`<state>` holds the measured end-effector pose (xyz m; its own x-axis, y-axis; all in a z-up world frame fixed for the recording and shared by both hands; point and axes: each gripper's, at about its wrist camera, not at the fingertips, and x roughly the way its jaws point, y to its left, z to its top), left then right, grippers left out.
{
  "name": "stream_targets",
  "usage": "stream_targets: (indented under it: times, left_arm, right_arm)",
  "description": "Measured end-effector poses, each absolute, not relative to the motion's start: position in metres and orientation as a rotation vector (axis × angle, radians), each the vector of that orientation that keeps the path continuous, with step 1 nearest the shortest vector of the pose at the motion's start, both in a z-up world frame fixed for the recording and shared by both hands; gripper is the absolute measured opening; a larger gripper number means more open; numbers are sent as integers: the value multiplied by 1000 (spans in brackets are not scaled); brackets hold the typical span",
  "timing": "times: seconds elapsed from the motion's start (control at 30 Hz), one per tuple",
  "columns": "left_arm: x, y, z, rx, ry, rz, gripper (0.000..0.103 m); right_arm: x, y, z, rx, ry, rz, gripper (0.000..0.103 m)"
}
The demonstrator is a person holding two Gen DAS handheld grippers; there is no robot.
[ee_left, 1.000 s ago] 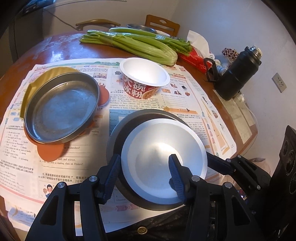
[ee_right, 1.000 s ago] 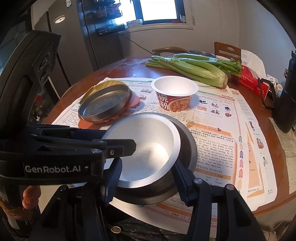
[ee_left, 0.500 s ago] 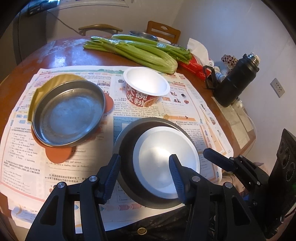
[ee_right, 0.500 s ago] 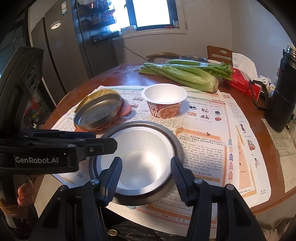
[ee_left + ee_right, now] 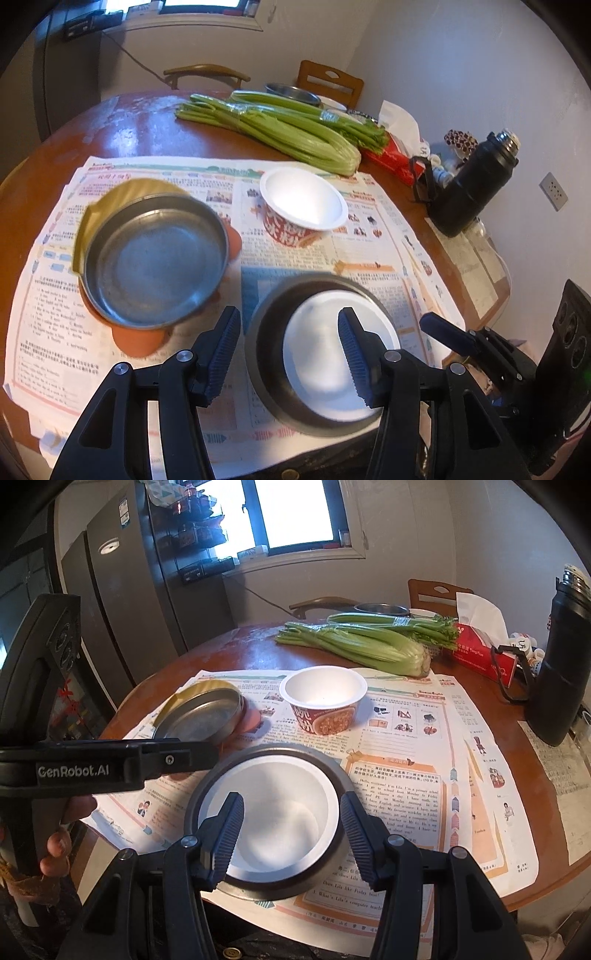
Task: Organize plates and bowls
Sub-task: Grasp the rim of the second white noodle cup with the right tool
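Left gripper (image 5: 287, 312): jaws apart and opening, nothing clamped. It hovers over the lower middle of the left wrist frame, with the near rim of the grey metal bowl (image 5: 266, 343) below and between the fingers; no pad presses on it. A hand (image 5: 55, 849) grips its handle at the lower left of the right wrist frame.

Right gripper (image 5: 291, 795): fingers apart, hanging over the white bowl (image 5: 280, 812). No pad visibly presses on the bowl, so nothing is held.

The white bowl sits nested inside the grey metal bowl, lower centre of both frames, on the newspaper (image 5: 314, 254) at the near edge of the round table (image 5: 140, 125).

Counts:
- Metal dishes: three. The grey bowl, a shallow pan (image 5: 155, 258) at left centre on an orange mat (image 5: 136, 339), and one more bowl (image 5: 291, 94) at the far side behind the celery (image 5: 295, 136).
- White bowls: two. The nested one and a noodle cup (image 5: 303, 199) with red print, upright, centre frame.
- Celery bunches: two.
- Black flask (image 5: 469, 188): one, at right.
- Red tissue box (image 5: 391, 158): one.
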<state>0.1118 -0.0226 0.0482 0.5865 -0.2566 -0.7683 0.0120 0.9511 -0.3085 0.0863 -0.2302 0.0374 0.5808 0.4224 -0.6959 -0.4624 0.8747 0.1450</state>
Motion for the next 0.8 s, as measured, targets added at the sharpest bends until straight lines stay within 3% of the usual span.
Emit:
stream_targets:
  times: [0.8]
  left_arm:
    - [232, -26, 49, -284, 936, -160, 57]
  right_arm:
    - [199, -232, 39, -35, 837, 437, 55]
